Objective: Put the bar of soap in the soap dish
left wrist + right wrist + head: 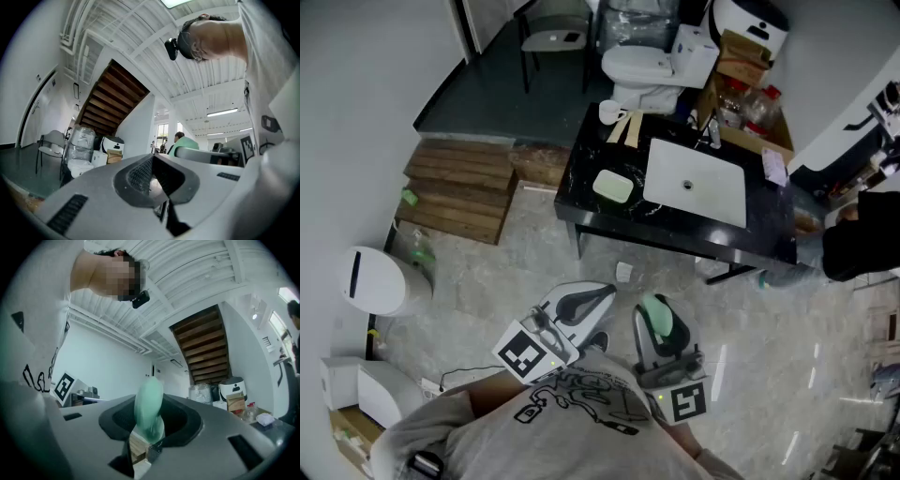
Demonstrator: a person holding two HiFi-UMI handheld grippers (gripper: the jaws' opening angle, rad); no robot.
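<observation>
Gripping bar of soap (pixel 149 409) upright, right claw (pixel 151 425).

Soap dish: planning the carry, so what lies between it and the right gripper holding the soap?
Head view: pale floor, one small white object, then the black counter's front edge.

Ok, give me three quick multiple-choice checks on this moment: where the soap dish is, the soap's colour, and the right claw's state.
1. The soap dish sits:
A on the floor
B on the black counter, left of the white sink
C on the toilet lid

2. The bar of soap is:
A white
B brown
C pale green

3. The right claw is:
A shut on the soap
B open and empty
C holding a cup

Answers: B, the dish lies on the counter beside the basin. C, the bar shows green in both views. A, its jaws pinch the bar.
</observation>
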